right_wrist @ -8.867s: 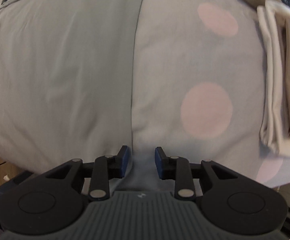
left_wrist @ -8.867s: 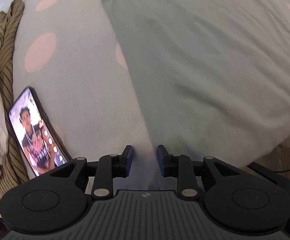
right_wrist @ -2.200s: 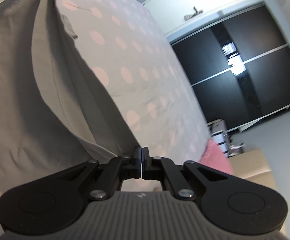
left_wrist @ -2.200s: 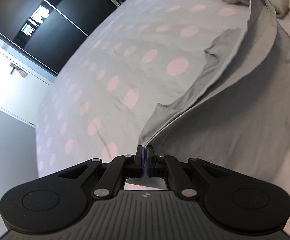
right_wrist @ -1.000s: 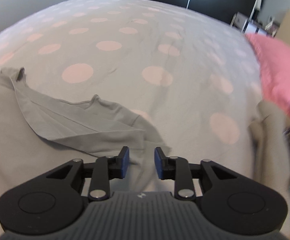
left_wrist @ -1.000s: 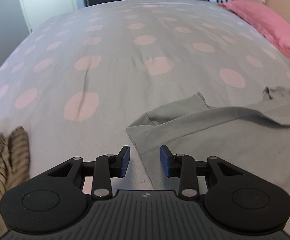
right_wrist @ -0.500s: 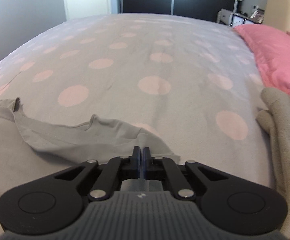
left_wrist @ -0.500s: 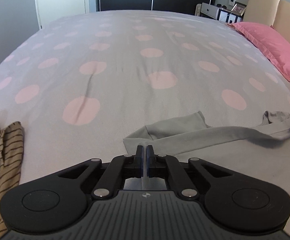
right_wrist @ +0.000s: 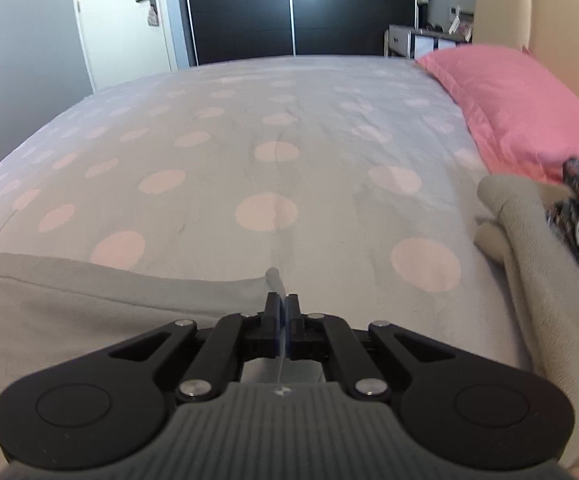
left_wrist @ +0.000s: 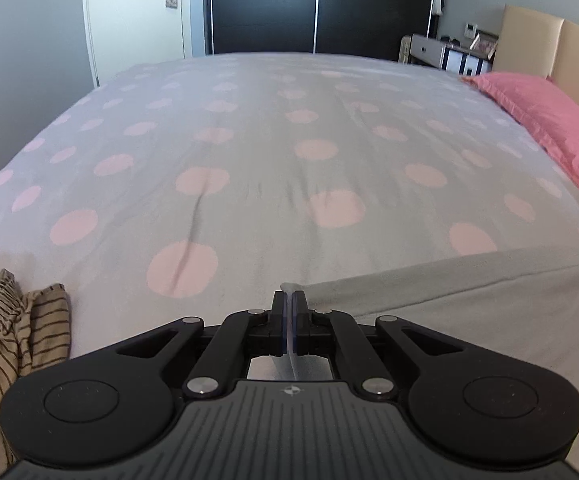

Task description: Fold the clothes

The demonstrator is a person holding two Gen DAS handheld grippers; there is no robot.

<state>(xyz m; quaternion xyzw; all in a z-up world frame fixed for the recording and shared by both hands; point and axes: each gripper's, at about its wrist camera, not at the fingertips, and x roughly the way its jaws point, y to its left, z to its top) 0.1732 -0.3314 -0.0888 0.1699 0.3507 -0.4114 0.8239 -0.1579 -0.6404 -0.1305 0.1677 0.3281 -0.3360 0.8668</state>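
Gripping a grey garment (left_wrist: pixel 469 304) at two corners, both tongs are clenched on cloth, and the step in hand appears to be a fold with the edge held taut between them. The left tongs (left_wrist: pixel 288 322) have their fingers pressed together, a thin layer of grey fabric pinched between the pads and a small tip of it showing just ahead of them. From there the garment's edge runs off to the right, lying on the bed (left_wrist: pixel 249 152). The right tongs (right_wrist: pixel 282 322) are closed in the same way, a little peak of cloth standing just beyond the fingertips and the garment (right_wrist: pixel 69 300) spreading away to their left. How many layers each pair holds cannot be told.

Judged from the stretched, straight edge, the garment is either being carried over for a fold or being drawn flat after one; the pictures fit both. Whichever it is, the next move calls for keeping the two grips level and evenly spaced so that the edge stays straight, and for keeping the cloth clear of neighbouring items: a striped cloth (left_wrist: pixel 25 332) lies to the left of the left tongs, a beige garment (right_wrist: pixel 537 264) to the right of the right tongs, with a pink pillow (right_wrist: pixel 521 116) farther ahead.
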